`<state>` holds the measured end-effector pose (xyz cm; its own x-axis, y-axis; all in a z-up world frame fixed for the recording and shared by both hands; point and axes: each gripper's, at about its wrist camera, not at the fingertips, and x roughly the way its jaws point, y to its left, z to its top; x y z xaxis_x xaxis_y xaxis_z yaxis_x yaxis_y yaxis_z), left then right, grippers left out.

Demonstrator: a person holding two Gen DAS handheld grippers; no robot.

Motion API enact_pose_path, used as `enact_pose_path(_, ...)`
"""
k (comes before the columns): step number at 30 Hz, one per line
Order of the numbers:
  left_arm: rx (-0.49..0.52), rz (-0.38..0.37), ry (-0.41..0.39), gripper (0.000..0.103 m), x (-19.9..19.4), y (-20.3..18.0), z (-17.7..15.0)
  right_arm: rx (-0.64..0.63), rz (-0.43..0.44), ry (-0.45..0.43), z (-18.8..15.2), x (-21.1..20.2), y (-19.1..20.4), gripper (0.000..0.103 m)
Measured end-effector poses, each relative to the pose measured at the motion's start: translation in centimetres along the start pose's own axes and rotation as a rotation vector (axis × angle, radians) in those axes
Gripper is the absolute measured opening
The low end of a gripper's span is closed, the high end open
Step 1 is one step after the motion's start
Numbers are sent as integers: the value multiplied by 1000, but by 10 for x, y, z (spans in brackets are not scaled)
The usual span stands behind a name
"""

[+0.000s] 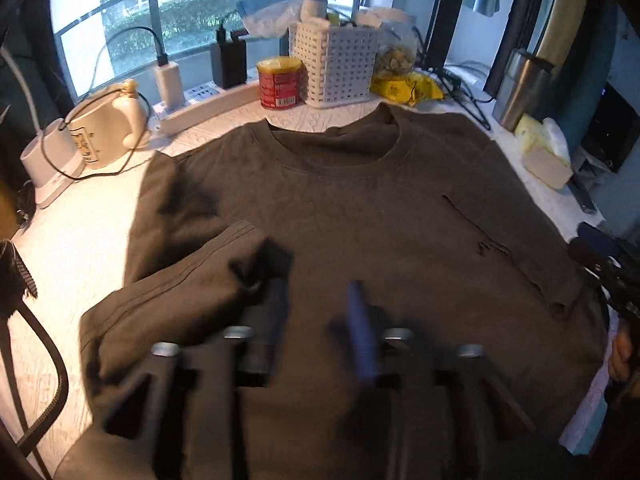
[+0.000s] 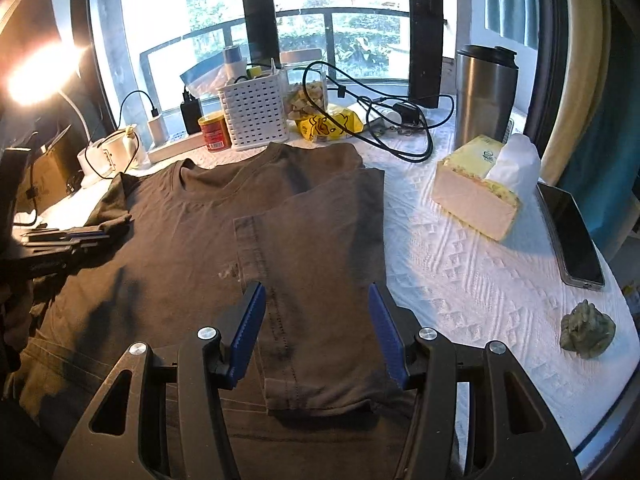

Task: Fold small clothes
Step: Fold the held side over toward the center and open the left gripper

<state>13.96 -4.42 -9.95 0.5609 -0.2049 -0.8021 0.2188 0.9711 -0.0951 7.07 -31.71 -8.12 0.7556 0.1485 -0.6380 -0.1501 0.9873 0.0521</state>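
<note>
A dark grey T-shirt (image 1: pixel 360 216) lies flat on a white quilted table, collar toward the window. Its left sleeve (image 1: pixel 172 292) is folded in over the body, next to my left gripper (image 1: pixel 318 300), which is blurred, with the jaws apart above the shirt. In the right wrist view the shirt (image 2: pixel 168 248) has its right sleeve (image 2: pixel 320 248) folded in across the body. My right gripper (image 2: pixel 316 304) is open and empty, its blue pads either side of that sleeve. The left gripper (image 2: pixel 80 238) shows at the far left by the left sleeve.
Along the window stand a white basket (image 2: pixel 256 116), a red can (image 2: pixel 215 133), a power strip (image 1: pixel 208 102), chargers, cables and a yellow bag (image 2: pixel 328 126). On the right are a steel tumbler (image 2: pixel 484 92), a tissue box (image 2: pixel 476 192), a phone (image 2: pixel 572 232) and a small green figurine (image 2: pixel 586 334).
</note>
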Motion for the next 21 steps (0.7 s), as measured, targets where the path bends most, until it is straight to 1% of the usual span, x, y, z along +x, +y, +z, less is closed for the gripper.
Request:
enact_pose_path(1,-3,-3,-12,48,-7,3,-4,-1,1,0,0,0,1,57)
enact_pose_path(3,-8,12,-31,48,-23,17,-10,-7,4,2,-1,0,5,57)
enact_pose_path(5,-32,70,-47,48,-37,41,-17,-14,8,6,-1,2,10,57)
enact_pose_path(8,-103,138,-46,48,-44,82,-26,-31,16,10,1,4,19,57)
enact_pose_path(10,-171,160,-33,48,-43,110,-33,-44,23,9,2,4,27,57)
enact_pose_path(12,-239,126,-28,48,-40,132,-38,-61,28,10,4,4,35,57)
enact_pose_path(14,-304,59,-16,48,-33,147,-42,-74,30,14,5,5,42,57)
enact_pose_path(17,-334,-31,1,47,-20,150,-42,-90,33,17,7,6,52,57)
enact_pose_path(18,-340,-50,1,46,-18,150,-42,-93,34,16,8,5,54,57)
enact_pose_path(19,-337,-63,-4,36,-16,146,-41,-96,34,16,9,5,57,57)
enact_pose_path(20,-325,-60,-13,23,-17,141,-41,-99,33,15,10,4,59,57)
enact_pose_path(21,-307,-56,-24,20,-21,136,-40,-102,31,15,11,4,60,57)
